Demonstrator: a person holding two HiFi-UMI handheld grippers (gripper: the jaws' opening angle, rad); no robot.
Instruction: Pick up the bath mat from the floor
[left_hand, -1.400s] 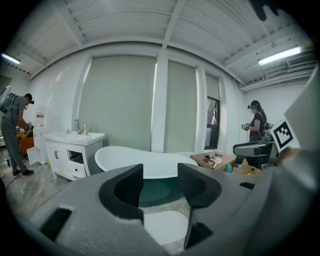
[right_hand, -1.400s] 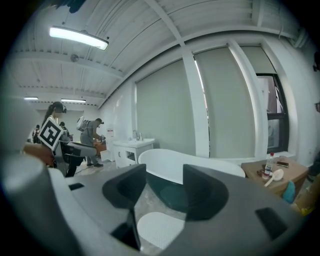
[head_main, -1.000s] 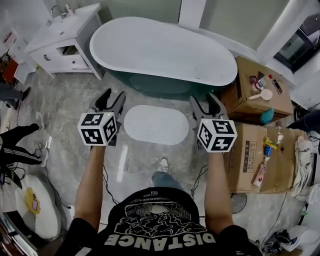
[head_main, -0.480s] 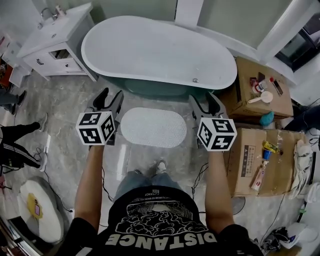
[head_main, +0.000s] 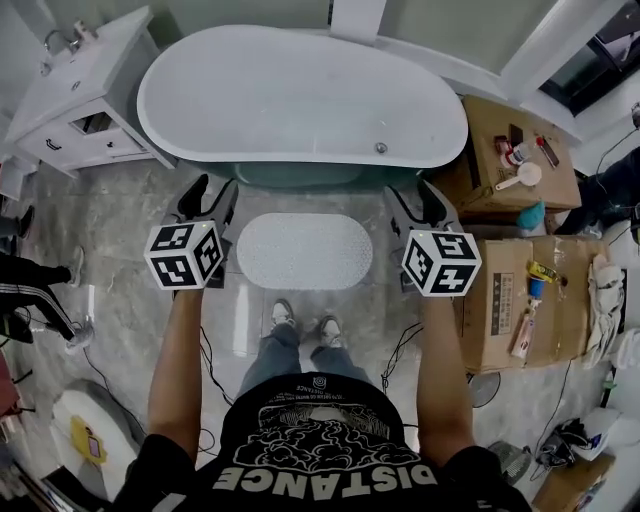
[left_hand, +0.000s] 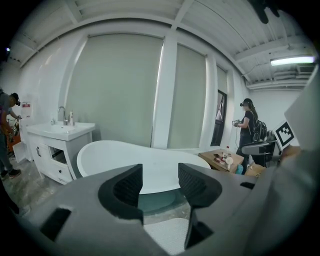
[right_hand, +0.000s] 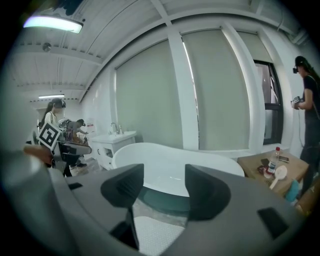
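A white oval bath mat (head_main: 304, 250) lies flat on the grey floor in front of the tub; its near part shows low in the left gripper view (left_hand: 162, 235) and in the right gripper view (right_hand: 152, 232). My left gripper (head_main: 210, 195) hovers high over the floor beside the mat's left end, open, nothing between its jaws (left_hand: 160, 185). My right gripper (head_main: 413, 200) is held level with it beside the mat's right end, its jaws opening and empty (right_hand: 164, 187). Neither gripper touches the mat.
A white bathtub (head_main: 300, 100) stands just beyond the mat, a white vanity (head_main: 70, 90) at the far left. Cardboard boxes (head_main: 510, 165) with bottles and tools fill the right side. My shoes (head_main: 300, 322) stand at the mat's near edge. Another person's leg (head_main: 30, 290) is at left.
The view has shifted forward: the tub and mat now sit centred, my feet have stepped up to the mat's near edge, and both grippers stay held out level.
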